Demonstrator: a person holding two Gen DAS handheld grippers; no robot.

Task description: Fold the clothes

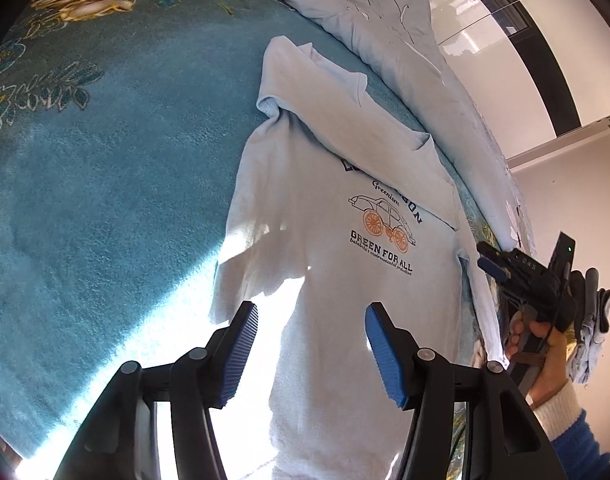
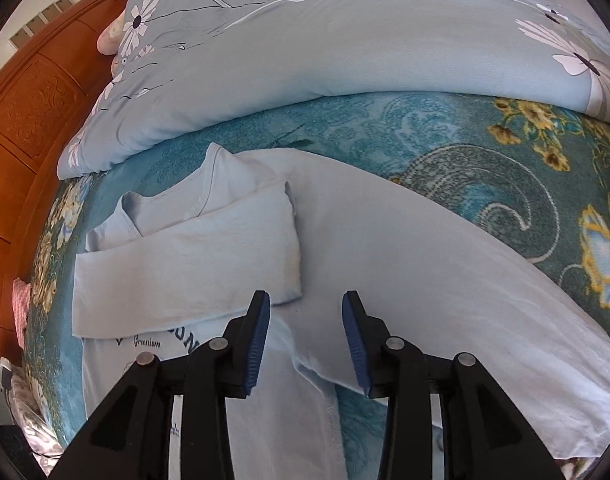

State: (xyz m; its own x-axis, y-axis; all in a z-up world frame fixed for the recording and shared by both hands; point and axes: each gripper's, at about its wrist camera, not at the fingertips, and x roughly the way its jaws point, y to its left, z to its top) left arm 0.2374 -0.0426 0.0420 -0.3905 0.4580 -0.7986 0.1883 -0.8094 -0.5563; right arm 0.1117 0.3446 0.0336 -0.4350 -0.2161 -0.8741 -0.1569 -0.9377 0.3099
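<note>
A pale blue long-sleeved shirt [image 1: 325,208] with a car print and the words "GREEN FOR ALL" lies flat on the teal bed blanket [image 1: 105,168]. One sleeve is folded across its chest. My left gripper [image 1: 311,316] is open and empty above the shirt's lower part. My right gripper [image 2: 306,312] is open and empty, hovering over the shirt [image 2: 385,248] near the folded sleeve [image 2: 193,256] and the other long sleeve. The right gripper also shows in the left wrist view [image 1: 501,264] at the shirt's right edge, held by a hand.
A light blue floral quilt [image 2: 325,52] is bunched along the far side of the bed. A carved wooden headboard [image 2: 29,112] stands at the left. The teal blanket [image 2: 505,168] with yellow flowers spreads around the shirt. A window [image 1: 505,20] lies beyond the quilt.
</note>
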